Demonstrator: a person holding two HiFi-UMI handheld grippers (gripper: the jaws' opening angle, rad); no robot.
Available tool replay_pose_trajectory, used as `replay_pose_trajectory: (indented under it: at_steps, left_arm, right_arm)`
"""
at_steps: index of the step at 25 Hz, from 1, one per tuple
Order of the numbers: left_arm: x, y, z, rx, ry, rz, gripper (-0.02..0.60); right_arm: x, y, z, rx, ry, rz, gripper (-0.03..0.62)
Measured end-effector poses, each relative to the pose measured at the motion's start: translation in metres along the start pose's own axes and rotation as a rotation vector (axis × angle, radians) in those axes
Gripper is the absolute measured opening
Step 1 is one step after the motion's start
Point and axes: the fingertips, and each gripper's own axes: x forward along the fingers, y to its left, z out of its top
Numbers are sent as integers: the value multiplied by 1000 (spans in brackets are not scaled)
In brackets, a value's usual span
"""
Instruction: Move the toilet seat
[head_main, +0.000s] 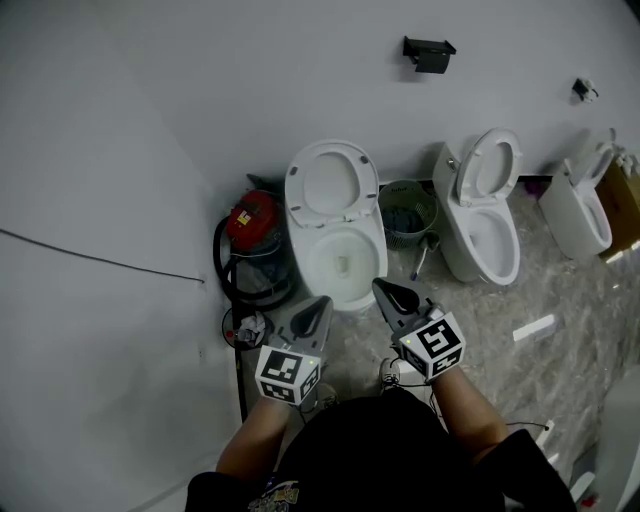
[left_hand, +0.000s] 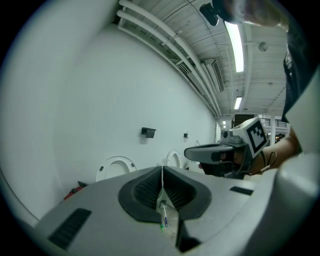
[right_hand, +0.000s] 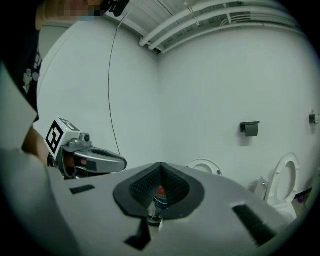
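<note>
A plain white wall (head_main: 200, 100) closes the room at 12 o'clock and a marbled floor (head_main: 560, 300) runs out toward 3 o'clock, past two more toilets. The near toilet (head_main: 340, 262) stands straight ahead of the person, bowl open, with a red vacuum cleaner (head_main: 255, 222) at its 10 o'clock and a waste bin (head_main: 407, 213) at its 2 o'clock. Its toilet seat (head_main: 296, 195) stands raised against the wall, long axis running 12 to 6 with the hinge at the lower end. That posture fits a seat already lifted as well as one yet to be lowered. The left hand-held gripper (head_main: 322, 303) hangs at the bowl's 7 o'clock and the right hand-held gripper (head_main: 382, 288) at its 5 o'clock, both pointing toward 12. Each has its jaws pressed together with nothing between them. The seat lies dead ahead at 12 o'clock from both, beyond the open bowl. The right tip looks slightly nearer, though the margin is small. Any reach has to cross the bowl, and the vacuum crowds the left flank more than the bin crowds the right.
</note>
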Motion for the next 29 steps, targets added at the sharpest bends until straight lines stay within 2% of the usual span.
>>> replay_pose_trajectory:
  at_steps: [8,29]
  left_arm:
    - [-20,3,4,14,-7,-18,12]
    - [-35,-4,0,6,-19,-34,12]
  right_arm:
    - [-2,21,4,1,-5,-14,5]
    - [-9,35,4,-3,0,-21,5]
